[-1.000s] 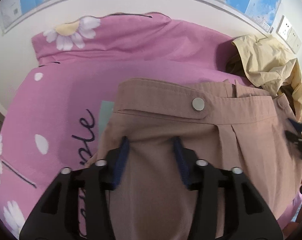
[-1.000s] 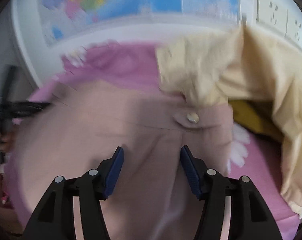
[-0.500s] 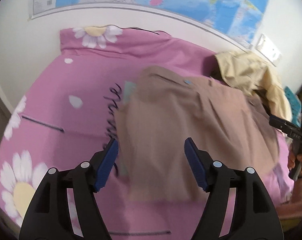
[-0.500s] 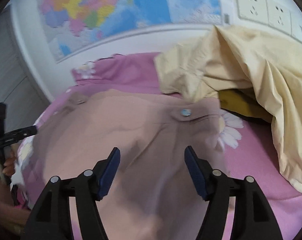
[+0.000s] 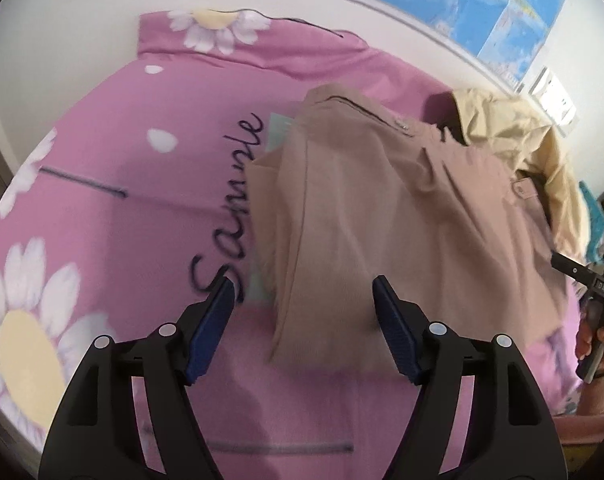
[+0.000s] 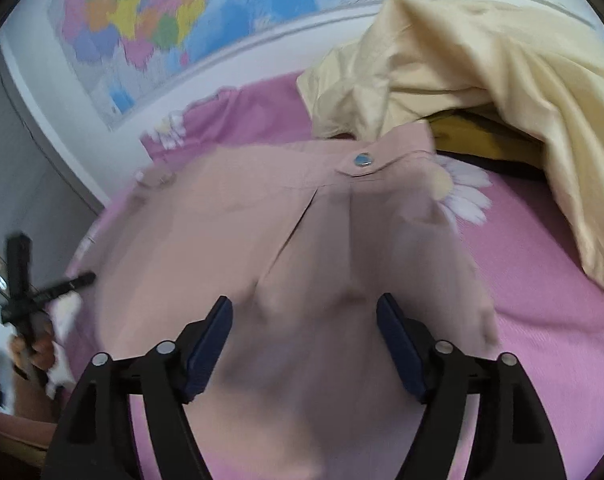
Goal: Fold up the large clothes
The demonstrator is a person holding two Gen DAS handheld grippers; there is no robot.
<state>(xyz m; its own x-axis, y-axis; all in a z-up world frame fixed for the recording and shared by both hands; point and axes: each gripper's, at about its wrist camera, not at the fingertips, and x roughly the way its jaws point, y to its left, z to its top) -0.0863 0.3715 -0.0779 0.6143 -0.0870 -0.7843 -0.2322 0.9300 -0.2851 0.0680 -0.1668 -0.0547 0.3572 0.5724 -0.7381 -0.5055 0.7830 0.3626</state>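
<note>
A dusty-pink garment with snap buttons lies folded on the pink flowered bedspread. It also shows in the right wrist view, its snap button near the far edge. My left gripper is open and empty, above the garment's near left edge. My right gripper is open and empty, above the garment's near part. The right gripper shows at the right edge of the left wrist view; the left gripper shows at the left of the right wrist view.
A crumpled pale-yellow garment lies on the bed at the back right, also seen in the left wrist view. A wall map hangs behind the bed. Wall sockets sit at the right.
Both grippers have opened wider and pulled back and up from the pink garment, which now lies released on the bedspread.
</note>
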